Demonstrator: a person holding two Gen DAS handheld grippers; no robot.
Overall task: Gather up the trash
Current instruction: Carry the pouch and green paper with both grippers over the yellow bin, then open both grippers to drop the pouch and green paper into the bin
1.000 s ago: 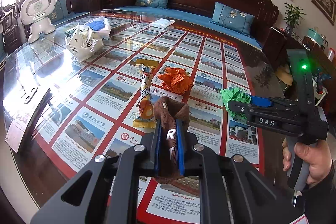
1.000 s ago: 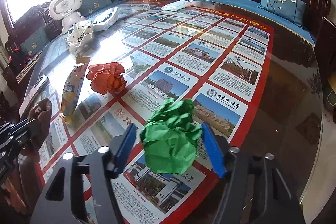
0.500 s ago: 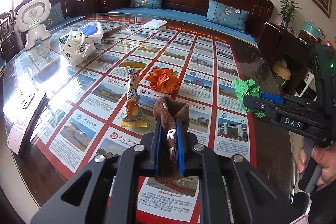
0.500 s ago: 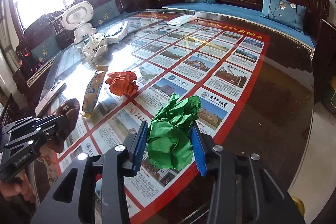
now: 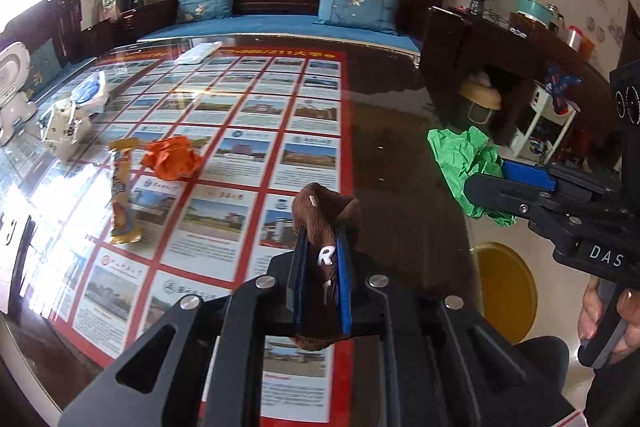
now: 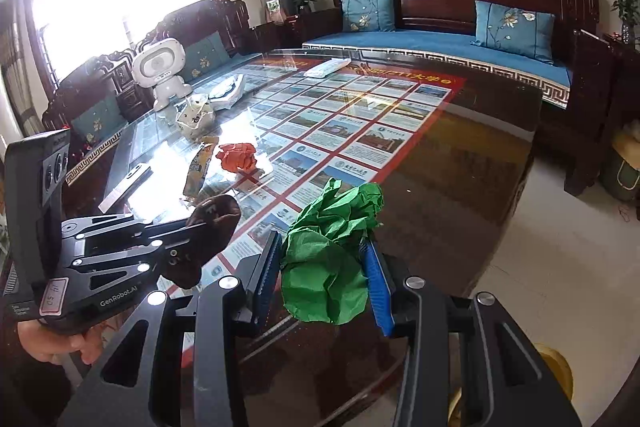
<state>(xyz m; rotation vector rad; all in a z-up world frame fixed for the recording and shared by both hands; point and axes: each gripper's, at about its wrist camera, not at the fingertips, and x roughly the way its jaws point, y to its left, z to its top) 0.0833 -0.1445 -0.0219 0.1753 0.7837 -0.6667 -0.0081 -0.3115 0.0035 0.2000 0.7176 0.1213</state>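
Observation:
My left gripper (image 5: 322,247) is shut on a brown knitted piece of cloth (image 5: 325,215) and holds it above the table's near right part; it also shows in the right wrist view (image 6: 212,223). My right gripper (image 6: 324,267) is shut on a crumpled green paper ball (image 6: 330,259), lifted off the table near its right edge; the ball also shows in the left wrist view (image 5: 466,163). On the glass table (image 5: 392,155) lie a crumpled orange paper ball (image 5: 172,159) and a yellow snack wrapper (image 5: 122,195).
A yellow round bin (image 5: 506,291) stands on the floor by the table's right edge. A white plastic bag (image 5: 64,131), a white toy robot (image 6: 160,71) and a white remote (image 5: 198,53) are on the far side. A sofa with blue cushions (image 5: 280,23) stands behind.
My right gripper closed on the green paper ball, lifted it and carried it right, past the table edge. My left gripper with the brown cloth swung right as well.

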